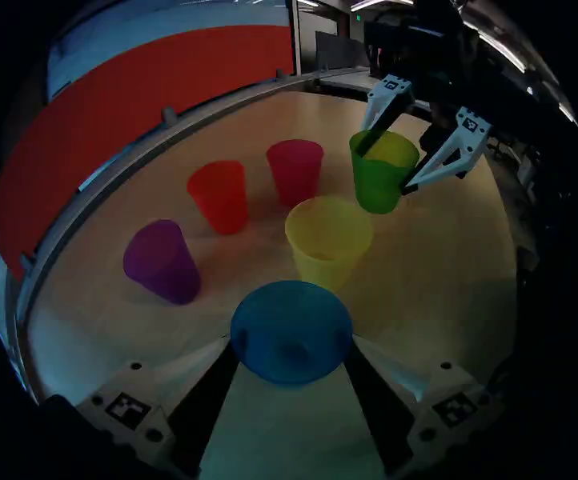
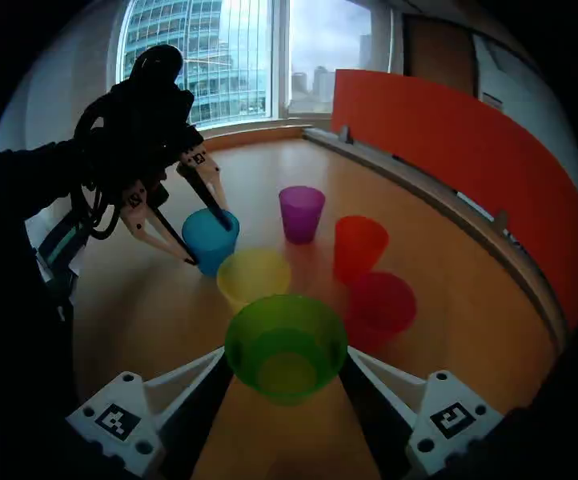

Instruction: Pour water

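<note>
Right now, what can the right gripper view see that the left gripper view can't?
Right gripper view: a window with tall buildings, and, far off, the left gripper around the blue cup. Left gripper view: far off, the right gripper around the green cup. Both: those cups plus the yellow cup, red cup, pink cup and purple cup, the table and the orange wall.

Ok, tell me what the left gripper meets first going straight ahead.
With the blue cup held in the left gripper, the yellow cup just beyond looks first in line, though depth is unclear.
</note>
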### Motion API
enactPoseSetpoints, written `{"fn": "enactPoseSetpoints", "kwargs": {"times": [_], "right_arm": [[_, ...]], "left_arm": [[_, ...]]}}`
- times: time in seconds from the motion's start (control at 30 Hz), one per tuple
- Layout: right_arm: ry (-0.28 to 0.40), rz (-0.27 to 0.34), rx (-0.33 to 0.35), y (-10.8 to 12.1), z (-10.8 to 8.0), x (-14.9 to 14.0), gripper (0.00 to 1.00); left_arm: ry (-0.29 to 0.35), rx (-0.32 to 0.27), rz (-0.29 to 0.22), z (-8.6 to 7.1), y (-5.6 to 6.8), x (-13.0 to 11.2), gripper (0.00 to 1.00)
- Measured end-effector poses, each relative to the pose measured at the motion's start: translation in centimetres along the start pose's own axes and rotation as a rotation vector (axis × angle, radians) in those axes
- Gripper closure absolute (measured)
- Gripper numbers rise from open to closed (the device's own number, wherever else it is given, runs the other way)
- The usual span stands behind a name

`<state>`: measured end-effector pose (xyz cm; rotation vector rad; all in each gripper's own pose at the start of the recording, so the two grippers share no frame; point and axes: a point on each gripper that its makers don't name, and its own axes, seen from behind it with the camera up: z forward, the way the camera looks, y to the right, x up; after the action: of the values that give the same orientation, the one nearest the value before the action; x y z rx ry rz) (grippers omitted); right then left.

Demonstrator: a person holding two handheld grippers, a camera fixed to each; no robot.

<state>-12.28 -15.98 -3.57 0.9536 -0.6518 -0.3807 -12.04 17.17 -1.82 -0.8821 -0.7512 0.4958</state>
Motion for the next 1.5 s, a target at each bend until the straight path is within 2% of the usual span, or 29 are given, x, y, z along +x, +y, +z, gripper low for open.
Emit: {"fn": "enactPoseSetpoints", "kwargs": {"times": [0.57,0.97,1.5], "right_arm": [[-0.030,0.016,0.011,-0.2,1.6,-1.5,0.11],[-0.037,0.030,0.011,-0.5,2.0,-2.4,0.11],[-0.044,0.047,0.007,-0.5,2.1,-3.3,0.10]], "left_arm": [[0.008,-0.003,-0.030,0.2,-0.3,-0.7,0.14],[0.004,-0.008,-0.045,0.1,-0.1,-1.4,0.14],[-0.032,-0.015,-0.062,0.3,0.3,-2.7,0.14]]}}
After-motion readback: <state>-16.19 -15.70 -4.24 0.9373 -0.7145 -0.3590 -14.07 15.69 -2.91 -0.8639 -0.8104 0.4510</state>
